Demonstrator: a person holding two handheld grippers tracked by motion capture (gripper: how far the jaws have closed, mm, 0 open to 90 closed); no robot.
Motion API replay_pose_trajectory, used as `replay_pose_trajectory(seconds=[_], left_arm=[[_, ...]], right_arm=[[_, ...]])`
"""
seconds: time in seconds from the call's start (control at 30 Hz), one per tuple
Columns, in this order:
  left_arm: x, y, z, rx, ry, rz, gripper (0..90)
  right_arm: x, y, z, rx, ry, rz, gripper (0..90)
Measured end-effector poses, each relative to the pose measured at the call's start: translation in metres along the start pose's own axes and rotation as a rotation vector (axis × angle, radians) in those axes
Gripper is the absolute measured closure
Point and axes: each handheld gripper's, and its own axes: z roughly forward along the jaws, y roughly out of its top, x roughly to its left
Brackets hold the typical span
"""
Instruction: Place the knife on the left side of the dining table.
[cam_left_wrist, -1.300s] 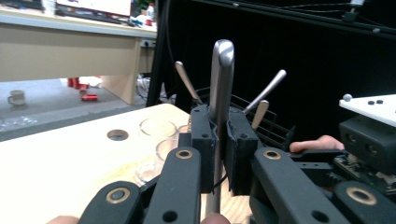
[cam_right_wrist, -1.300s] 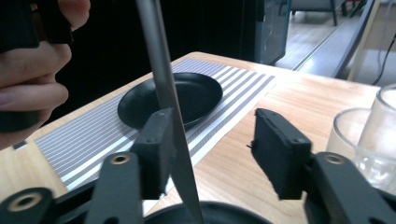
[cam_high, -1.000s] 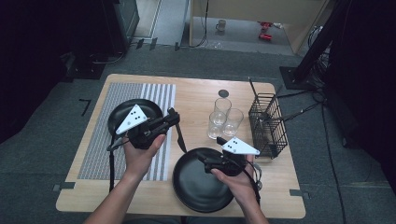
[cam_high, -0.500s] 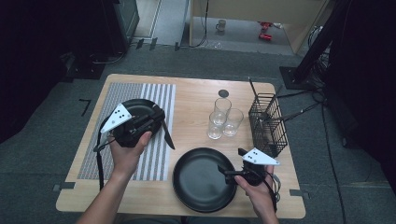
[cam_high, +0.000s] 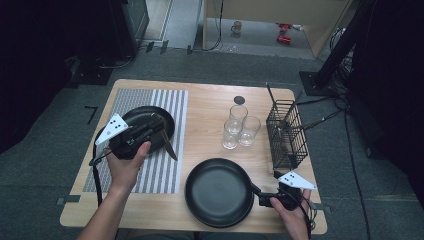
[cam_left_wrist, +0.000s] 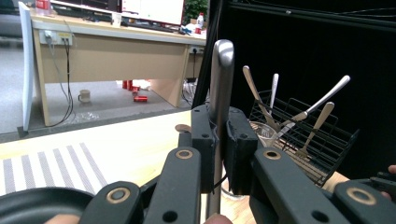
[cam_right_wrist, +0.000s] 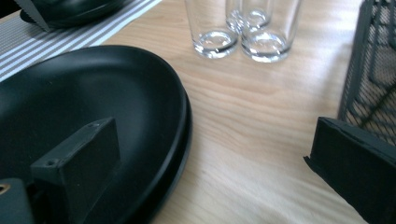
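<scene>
A: The left gripper (cam_high: 150, 131), at the left of the high frame, has its jaws clamped on the silver steel table knife (cam_high: 166, 141); the blade slants down over the grey-and-white striped placemat (cam_high: 172, 107), beside the small black round plate (cam_high: 165, 122).

B: And the right gripper (cam_high: 260, 196), lower right?

A: Jaws wide apart, having just been opening, nothing pressed between them. One jaw sits over the rim of the large black round dinner plate (cam_high: 218, 191); the other stands over bare wooden tabletop (cam_high: 210, 107).

B: So the knife gets laid down next, I'd guess.

A: Likely. Lower it flat and parallel to the placemat stripes, and let go only once it rests. Keep clear of the three clear drinking glasses (cam_high: 239, 127) and the black wire cutlery basket (cam_high: 286, 134).
</scene>
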Motion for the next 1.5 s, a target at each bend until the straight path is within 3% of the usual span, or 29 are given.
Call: replay_pose_trajectory(seconds=[0.5,0.77,0.97,1.5], left_arm=[[0.004,-0.018,-0.006,0.022,0.003,-0.026,85.5],[0.005,-0.024,-0.009,0.028,0.005,-0.035,85.4],[0.004,-0.029,-0.010,0.030,0.002,-0.052,85.5],[0.003,-0.042,-0.018,0.033,0.007,-0.078,85.4]], right_arm=[[-0.028,-0.028,0.000,0.081,-0.091,0.056,1.7],[-0.037,-0.030,0.003,0.153,-0.148,0.083,0.9],[-0.037,-0.029,0.007,0.208,-0.226,0.000,0.5],[-0.037,-0.028,0.009,0.213,-0.233,0.002,0.0]])
